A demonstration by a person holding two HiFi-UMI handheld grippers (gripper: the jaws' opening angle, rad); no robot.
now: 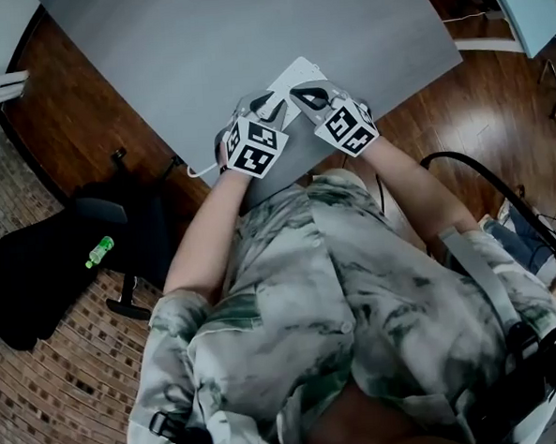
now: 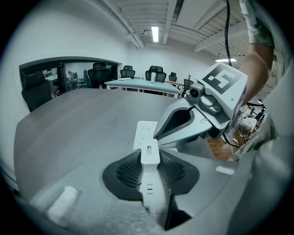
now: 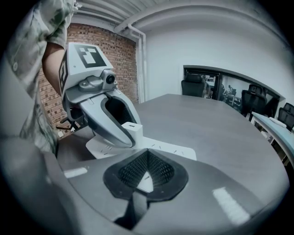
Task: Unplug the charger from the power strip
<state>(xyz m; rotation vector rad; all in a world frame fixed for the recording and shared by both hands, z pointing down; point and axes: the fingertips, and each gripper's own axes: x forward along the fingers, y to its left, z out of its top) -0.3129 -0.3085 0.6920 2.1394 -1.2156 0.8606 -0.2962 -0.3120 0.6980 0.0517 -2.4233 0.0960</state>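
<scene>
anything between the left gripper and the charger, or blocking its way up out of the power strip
Nothing visible does. The left gripper has its jaws on either side of the charger, pads against it. The right gripper, jaws together, sits over the power strip beside the charger, not above it, so the way up looks free.

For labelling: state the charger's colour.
White charger, clearest in the left gripper view.

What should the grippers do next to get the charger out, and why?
Probably pull the left gripper straight up, away from the power strip. Its pads clamp the white charger, which sits plugged into the strip, and the shut right gripper sits over the strip, seemingly holding it down.
</scene>
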